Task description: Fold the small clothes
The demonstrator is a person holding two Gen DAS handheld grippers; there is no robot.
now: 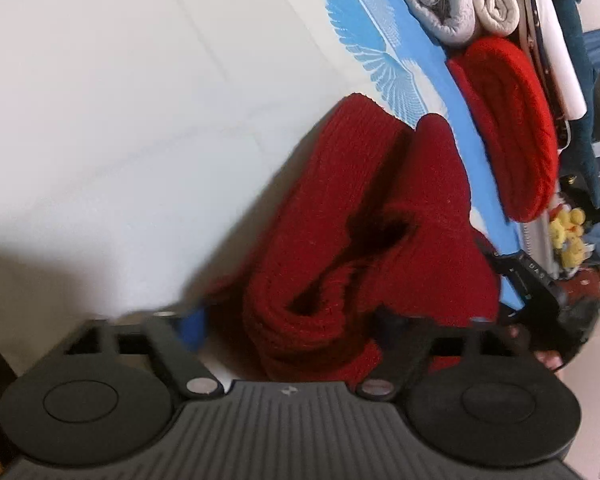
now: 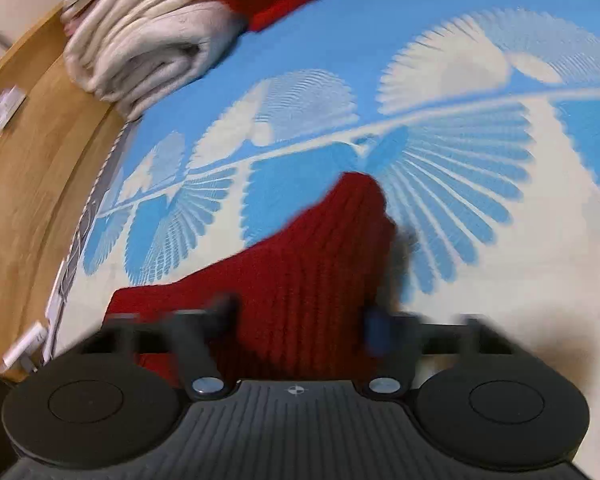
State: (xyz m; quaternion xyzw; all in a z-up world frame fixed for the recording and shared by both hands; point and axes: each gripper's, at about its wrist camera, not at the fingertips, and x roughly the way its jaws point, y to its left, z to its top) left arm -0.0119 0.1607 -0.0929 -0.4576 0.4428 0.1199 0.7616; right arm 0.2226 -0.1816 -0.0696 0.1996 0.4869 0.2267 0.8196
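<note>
A soft, limp red knit garment [image 1: 340, 248] was seen bunched on the blue-patterned mat [image 2: 440, 80], straddled by both spread-open grippers [image 1: 288, 320] [image 2: 300, 320], and was judged best taken by its thick ribbed edge.

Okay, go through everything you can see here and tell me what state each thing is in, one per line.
Red knit garment: partly folded, bunched, lying on the sheet between both grippers' fingers.
Left gripper: open, fingers either side of the knit.
Right gripper: open, straddling the knit's edge.
Red folded knit: folded, set at the sheet's edge.
Pale folded clothes: folded, stacked.
Blue patterned sheet: spread flat.
</note>
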